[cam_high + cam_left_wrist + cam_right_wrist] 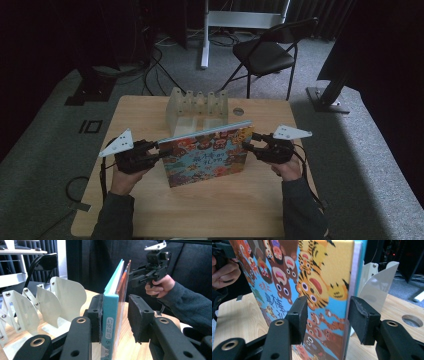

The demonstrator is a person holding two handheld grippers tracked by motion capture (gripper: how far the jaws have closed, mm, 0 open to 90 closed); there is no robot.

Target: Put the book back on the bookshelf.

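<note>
1. Standing a picture book (207,155) upright on the worktop (150,210) is the step you have in hand, by my reading; it rests on its bottom edge near the middle, cover facing you, spine at the left.
2. Your left gripper (159,151) sits at the book's left edge. In the left gripper view one pad touches the teal back cover while the other stands clear of the front, so it is not clamping.
3. Your right gripper (248,141) sits at the upper right edge. In the right gripper view its jaws straddle the open edge with gaps on both sides, so it is open too.
4. Just behind the book, toward the far side, stands a white divider rack (196,107) with empty slots.
5. The next move probably calls for closing on the book again and lifting it back into a slot, keeping it vertical.
6. The cover is crowded with cartoon tigers and other animals in orange, blue and yellow, with printed characters.
</note>
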